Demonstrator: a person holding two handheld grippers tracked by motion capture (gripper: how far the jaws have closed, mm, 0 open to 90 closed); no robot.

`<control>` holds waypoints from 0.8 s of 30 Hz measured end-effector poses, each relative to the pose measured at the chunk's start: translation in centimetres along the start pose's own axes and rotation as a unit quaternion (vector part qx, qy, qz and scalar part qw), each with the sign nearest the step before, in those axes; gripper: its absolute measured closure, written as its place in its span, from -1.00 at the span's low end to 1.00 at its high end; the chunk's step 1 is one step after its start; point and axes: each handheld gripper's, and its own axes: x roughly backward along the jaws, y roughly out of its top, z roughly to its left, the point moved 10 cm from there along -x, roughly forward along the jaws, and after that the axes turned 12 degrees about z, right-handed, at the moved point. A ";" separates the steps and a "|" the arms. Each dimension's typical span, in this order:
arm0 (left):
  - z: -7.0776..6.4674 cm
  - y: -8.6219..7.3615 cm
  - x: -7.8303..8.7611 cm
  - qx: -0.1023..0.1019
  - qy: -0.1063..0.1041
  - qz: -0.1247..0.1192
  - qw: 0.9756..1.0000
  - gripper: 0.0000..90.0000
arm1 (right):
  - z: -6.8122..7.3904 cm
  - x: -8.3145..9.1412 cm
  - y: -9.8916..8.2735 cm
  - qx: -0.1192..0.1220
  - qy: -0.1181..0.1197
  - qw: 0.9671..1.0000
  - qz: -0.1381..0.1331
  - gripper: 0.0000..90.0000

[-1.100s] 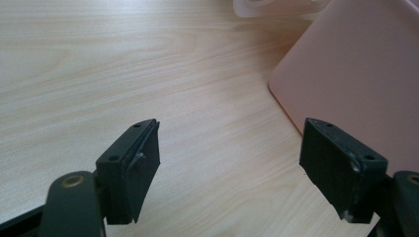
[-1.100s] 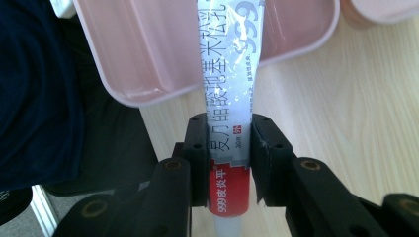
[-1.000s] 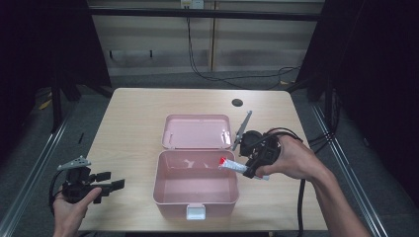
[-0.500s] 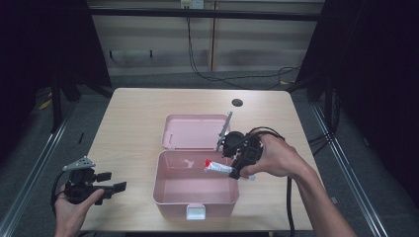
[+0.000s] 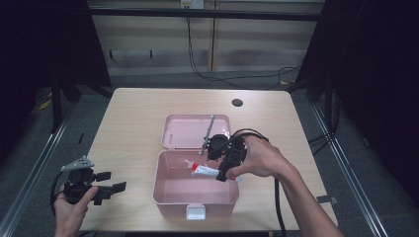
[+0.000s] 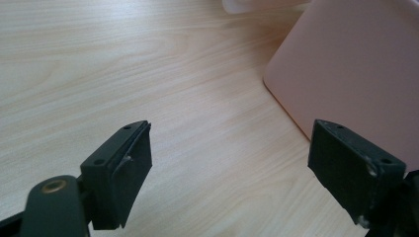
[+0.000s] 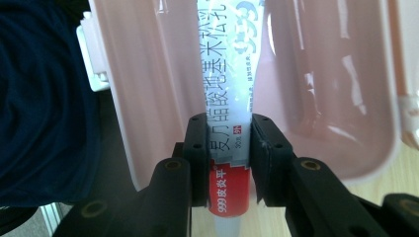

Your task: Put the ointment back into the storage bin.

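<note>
We are holding a white ointment tube with a red band (image 7: 228, 148) in the right tool (image 7: 228, 163), its jaws clamped on the tube's flat end, and hanging it over the open pale pink plastic box (image 5: 163, 190) in the middle of the light wooden surface (image 5: 133, 113). In the high view the tube (image 5: 206, 171) is lying level above the box's right half, not yet resting on the bottom. The grip is sitting near one end, so the long free part could swing or slip out askew. The tube could catch the box's right wall (image 5: 236, 183) if we are lowering it too far right. The left tool (image 6: 230, 173) is standing wide and empty at the near left, its jaws having just been opening, so nothing is steadying the box, and a nudge could slide it.
</note>
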 end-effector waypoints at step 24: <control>-0.1 0.0 0.3 -0.002 -0.008 -0.010 1.000 -0.62 | 1.3 -3.6 3.4 0.031 0.029 0.999 0.006 0.59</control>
